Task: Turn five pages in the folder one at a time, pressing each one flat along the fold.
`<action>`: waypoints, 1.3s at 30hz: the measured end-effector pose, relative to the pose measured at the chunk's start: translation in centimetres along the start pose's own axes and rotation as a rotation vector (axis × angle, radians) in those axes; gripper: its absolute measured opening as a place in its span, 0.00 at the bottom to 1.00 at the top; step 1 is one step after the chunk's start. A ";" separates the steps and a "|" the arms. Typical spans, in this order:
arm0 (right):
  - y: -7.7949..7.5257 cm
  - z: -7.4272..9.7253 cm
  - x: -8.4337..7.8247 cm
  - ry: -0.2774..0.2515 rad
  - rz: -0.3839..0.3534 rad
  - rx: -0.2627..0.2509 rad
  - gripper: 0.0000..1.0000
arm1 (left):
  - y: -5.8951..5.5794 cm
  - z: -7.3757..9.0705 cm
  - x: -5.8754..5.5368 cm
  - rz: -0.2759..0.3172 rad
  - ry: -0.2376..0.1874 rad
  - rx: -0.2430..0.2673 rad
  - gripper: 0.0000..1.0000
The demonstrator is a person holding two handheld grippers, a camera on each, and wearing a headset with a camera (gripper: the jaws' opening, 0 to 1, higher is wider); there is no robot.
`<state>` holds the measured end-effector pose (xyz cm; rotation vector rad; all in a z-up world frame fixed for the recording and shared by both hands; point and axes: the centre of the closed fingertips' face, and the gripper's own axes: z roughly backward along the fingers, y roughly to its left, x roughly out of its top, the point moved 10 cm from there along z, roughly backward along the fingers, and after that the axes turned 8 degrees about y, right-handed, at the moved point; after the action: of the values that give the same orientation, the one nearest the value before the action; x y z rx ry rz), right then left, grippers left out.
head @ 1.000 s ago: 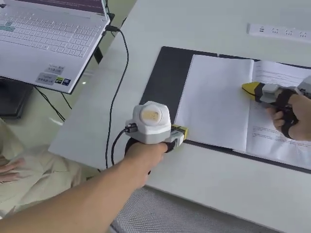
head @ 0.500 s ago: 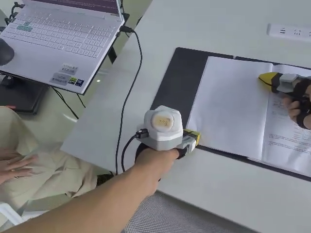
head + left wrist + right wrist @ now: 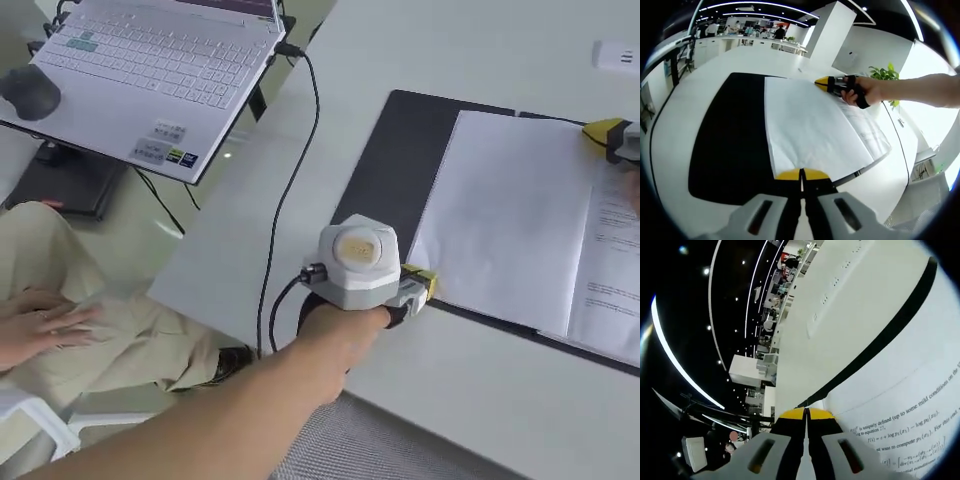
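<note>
A black folder (image 3: 390, 170) lies open on the white table, with a blank white page (image 3: 510, 220) turned onto its left side and a printed page (image 3: 612, 250) to the right. My left gripper (image 3: 420, 284) is shut, its yellow tips (image 3: 801, 175) resting at the near edge of the blank page (image 3: 805, 125) over the black cover (image 3: 725, 140). My right gripper (image 3: 600, 131) is shut too, its tips (image 3: 806, 414) pressed down near the far end of the fold, on the printed page (image 3: 900, 410). In the left gripper view the right gripper (image 3: 822, 81) sits at the page's far corner.
An open laptop (image 3: 150, 80) stands at the far left, and a black cable (image 3: 290, 190) runs from it over the table edge. A power strip (image 3: 615, 55) lies at the back right. A seated person's leg and hand (image 3: 50, 320) are at the left.
My right gripper has slid along the fold toward the far end of the page. The left gripper has stayed at the folder's near edge. The head camera has swung left.
</note>
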<state>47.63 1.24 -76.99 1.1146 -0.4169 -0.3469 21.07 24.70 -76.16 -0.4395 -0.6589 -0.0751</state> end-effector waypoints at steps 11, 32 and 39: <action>0.1 0.6 -0.9 0.041 0.009 -0.007 0.00 | -0.1 0.2 0.0 -0.010 0.007 -0.003 0.00; -1.4 4.5 -5.9 0.195 0.027 0.056 0.00 | -0.7 0.8 0.1 -0.028 0.012 0.003 0.00; -1.4 6.4 -8.7 0.235 0.025 0.063 0.00 | -0.7 0.7 0.1 -0.030 0.009 0.007 0.00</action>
<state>36.88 -0.28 -77.11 1.1948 -0.2351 -0.1786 20.58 24.40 -75.37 -0.4220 -0.6569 -0.1030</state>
